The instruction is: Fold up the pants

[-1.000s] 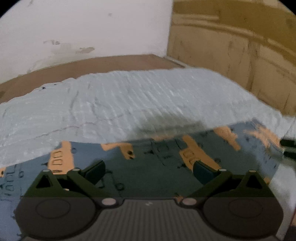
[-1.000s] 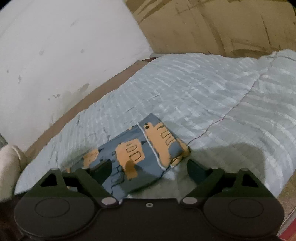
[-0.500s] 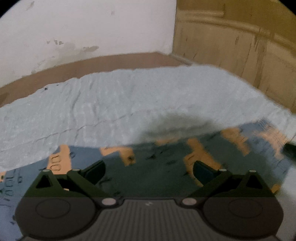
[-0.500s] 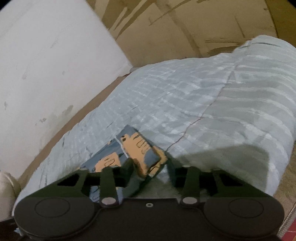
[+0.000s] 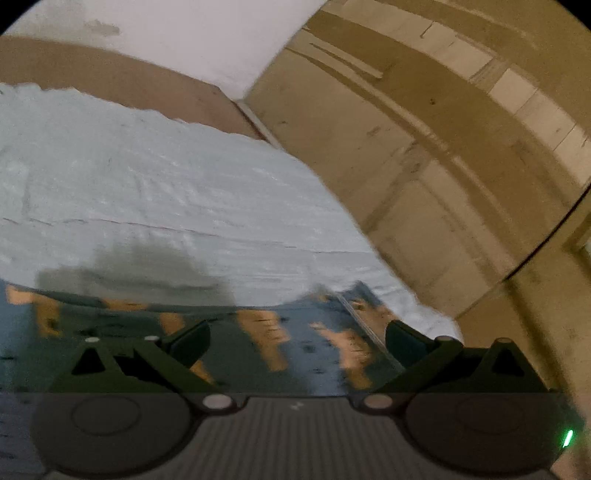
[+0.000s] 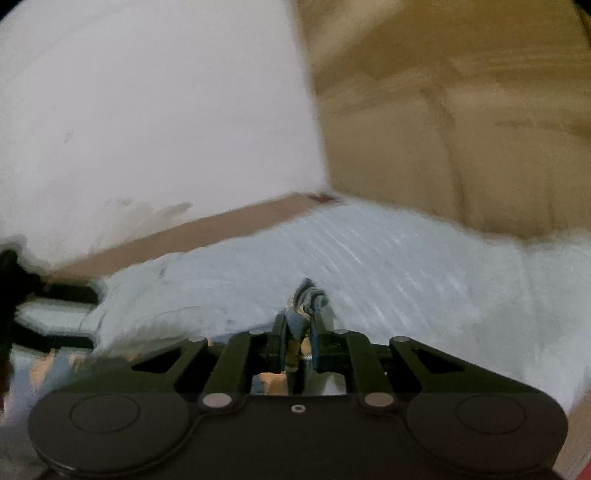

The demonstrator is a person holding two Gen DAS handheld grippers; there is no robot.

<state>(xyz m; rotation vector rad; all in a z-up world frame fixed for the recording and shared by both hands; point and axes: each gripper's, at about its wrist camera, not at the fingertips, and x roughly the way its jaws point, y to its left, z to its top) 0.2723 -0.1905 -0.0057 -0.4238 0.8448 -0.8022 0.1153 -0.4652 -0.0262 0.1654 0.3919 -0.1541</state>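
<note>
Blue cotton pants printed with orange shapes (image 5: 280,343) fill the lower part of the left wrist view, spread flat on a pale blue quilted bedcover (image 5: 166,206). The black two-finger left gripper (image 5: 297,341) hangs just over the fabric with its jaws spread wide, holding nothing; cloth shows in the whole gap between them. A white-piped edge of the pants runs toward 1 o'clock from that gap. Beyond the bedcover, a brown wooden bed frame (image 5: 155,92) sits at 11 o'clock, a white plaster wall (image 5: 192,33) at 12, and tan wooden panelling (image 5: 443,155) at 2.

From the right wrist view, heavily blurred, the black right gripper (image 6: 298,339) has its jaws pressed together on a bunched fold of the pants (image 6: 304,308), which sticks up toward 12 o'clock above the fingertips. The bedcover (image 6: 406,288) lies behind it. At 9 o'clock the other gripper's dark fingers (image 6: 55,295) show.
</note>
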